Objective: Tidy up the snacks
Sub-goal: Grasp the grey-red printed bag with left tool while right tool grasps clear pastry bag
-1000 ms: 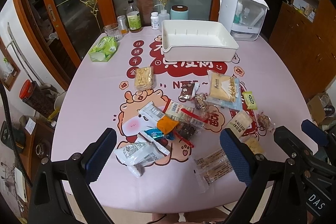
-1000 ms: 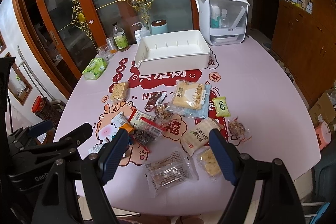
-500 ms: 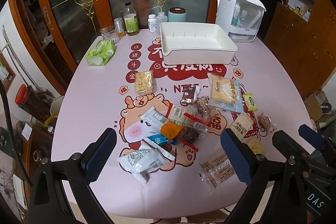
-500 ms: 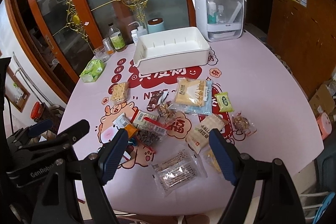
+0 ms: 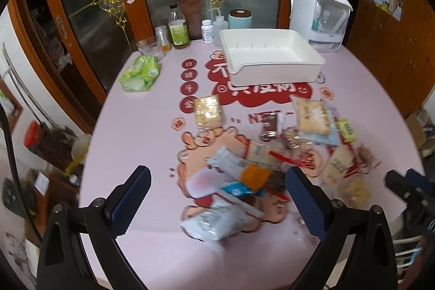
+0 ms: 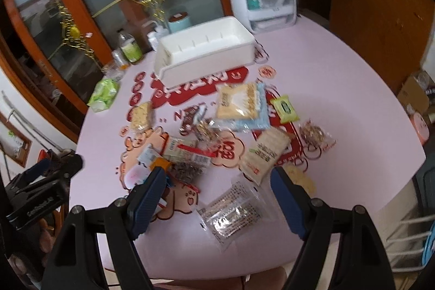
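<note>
Several snack packets lie scattered on the pink table [image 5: 130, 127]: a white packet [image 5: 214, 222] nearest the left gripper, an orange one [image 5: 254, 175], a yellow cracker pack [image 5: 208, 109] and a large biscuit pack [image 5: 312, 116]. An empty white bin [image 5: 272, 59] stands at the back. My left gripper [image 5: 217, 201] is open and empty above the near packets. My right gripper [image 6: 217, 200] is open and empty above a clear wafer packet [image 6: 233, 214]. The bin [image 6: 204, 53] and the biscuit pack [image 6: 240, 102] also show in the right wrist view.
A green tissue pack [image 5: 140, 71], a glass, bottles and a teal jar [image 5: 239, 18] stand along the back edge. A white dispenser [image 5: 318, 15] stands at the back right. Wooden cabinets are on the right, glass doors behind.
Both grippers have moved forward and lower over the snacks. The right view has tilted and swung left. Both stay open and empty.
</note>
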Demonstrator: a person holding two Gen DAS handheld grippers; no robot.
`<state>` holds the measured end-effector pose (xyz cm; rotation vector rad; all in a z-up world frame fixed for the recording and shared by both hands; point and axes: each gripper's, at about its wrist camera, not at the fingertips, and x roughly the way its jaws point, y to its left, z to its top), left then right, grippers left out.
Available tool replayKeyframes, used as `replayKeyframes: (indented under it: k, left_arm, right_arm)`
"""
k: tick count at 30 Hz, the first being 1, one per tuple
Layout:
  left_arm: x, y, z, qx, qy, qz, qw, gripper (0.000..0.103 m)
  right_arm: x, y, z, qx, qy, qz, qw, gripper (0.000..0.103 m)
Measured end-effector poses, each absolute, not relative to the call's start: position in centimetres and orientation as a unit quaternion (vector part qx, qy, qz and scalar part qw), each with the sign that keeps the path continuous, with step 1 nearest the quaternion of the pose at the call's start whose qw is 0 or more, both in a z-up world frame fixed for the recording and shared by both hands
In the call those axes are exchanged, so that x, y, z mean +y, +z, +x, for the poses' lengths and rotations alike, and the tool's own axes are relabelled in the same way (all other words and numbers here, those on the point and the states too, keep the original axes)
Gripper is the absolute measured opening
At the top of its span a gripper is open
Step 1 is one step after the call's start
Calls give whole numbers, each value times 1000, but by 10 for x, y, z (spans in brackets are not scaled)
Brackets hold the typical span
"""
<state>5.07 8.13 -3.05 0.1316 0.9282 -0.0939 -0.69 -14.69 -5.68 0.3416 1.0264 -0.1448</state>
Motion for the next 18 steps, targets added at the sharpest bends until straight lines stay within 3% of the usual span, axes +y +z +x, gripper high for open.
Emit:
replayKeyframes:
  k: [18]
  left_arm:
    - [112,-144,71,546,-164,113,814,99]
  right_arm:
    - [-170,-187,-12,590,-131,324,728,81]
